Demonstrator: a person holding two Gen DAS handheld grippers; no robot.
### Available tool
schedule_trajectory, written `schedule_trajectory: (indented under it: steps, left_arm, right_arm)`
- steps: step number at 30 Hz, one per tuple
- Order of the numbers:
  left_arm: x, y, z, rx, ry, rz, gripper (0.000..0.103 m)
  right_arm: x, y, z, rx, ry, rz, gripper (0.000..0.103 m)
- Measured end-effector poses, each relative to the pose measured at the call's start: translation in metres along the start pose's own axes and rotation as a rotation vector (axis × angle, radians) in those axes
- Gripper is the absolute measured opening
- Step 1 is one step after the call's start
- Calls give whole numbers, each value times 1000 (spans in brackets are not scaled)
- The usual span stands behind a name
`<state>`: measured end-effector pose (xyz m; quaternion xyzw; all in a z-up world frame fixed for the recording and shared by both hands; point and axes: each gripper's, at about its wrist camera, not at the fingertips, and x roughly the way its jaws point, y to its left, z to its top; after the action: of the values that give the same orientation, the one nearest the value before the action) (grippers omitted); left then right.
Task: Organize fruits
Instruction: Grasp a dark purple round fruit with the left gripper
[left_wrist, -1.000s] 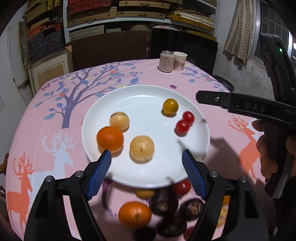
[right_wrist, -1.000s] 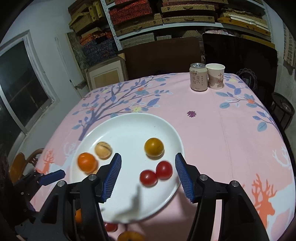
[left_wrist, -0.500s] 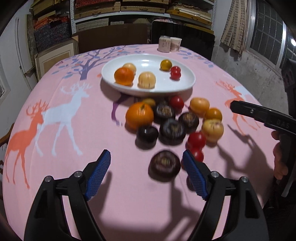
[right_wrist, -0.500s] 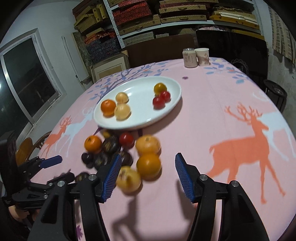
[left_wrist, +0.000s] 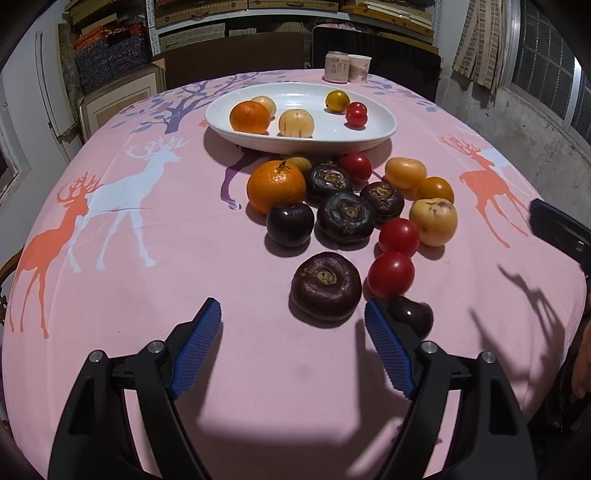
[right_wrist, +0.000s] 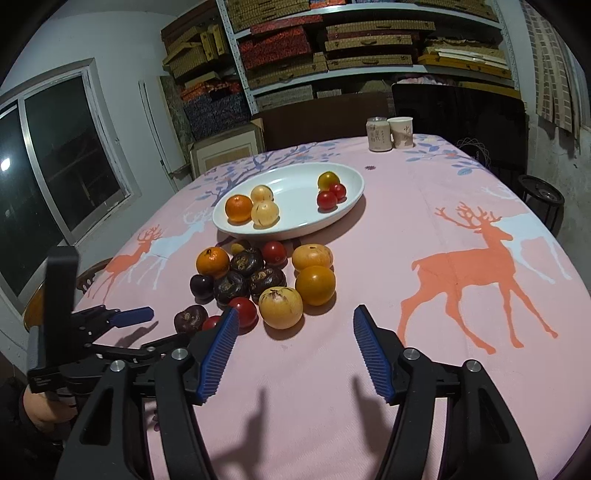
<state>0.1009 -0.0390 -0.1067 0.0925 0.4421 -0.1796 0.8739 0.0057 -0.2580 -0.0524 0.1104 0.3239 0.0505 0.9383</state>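
holding six fruits, white plate (left_wrist: 380, 127)

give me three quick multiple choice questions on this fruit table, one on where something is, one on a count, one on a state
1. Where is the can?
A. On the plate
B. At the table's far end, beside the paper cup
C. Among the loose fruit

2. How many red tomatoes lie on the white plate?
A. Two
B. Four
C. None

3. What is in the left claw?
A. An orange
B. A dark fruit
C. Nothing

Answers:
1. B, the can stands next to the cup, beyond the plate.
2. A, two red tomatoes sit together near a yellow one.
3. C, its blue pads stand apart over bare cloth, with the nearest dark fruit ahead of them.
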Motion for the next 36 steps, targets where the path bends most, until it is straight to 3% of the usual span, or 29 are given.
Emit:
schedule_trajectory:
  steps: [2, 14, 18, 24, 31, 33, 36]
  left_arm:
    - [4, -1, 4, -5, 7, -3, 78]
    - [20, 1, 13, -39, 29, -75, 81]
    - [15, 1, 9, -26, -6, -94, 48]
    - [12, -14, 4, 91, -11, 25, 46]
    - [18, -13, 13, 96, -5, 13, 46]
    - [16, -11, 11, 84, -15, 2, 41]
    - [-1, -6, 8, 54, -107, 1, 41]
  right_arm:
    - [-5, 0, 0, -1, -18, -1, 76]
    - [-10, -3, -1, 2, -31, 0, 76]
    - [-11, -3, -1, 4, -31, 0, 76]
    - [-11, -4, -1, 7, -35, 2, 76]
    - [-8, 0, -2, -11, -16, 3, 76]
    - [-7, 1, -3, -16, -13, -6, 76]
    - [2, 2, -5, -29, 22, -4, 76]
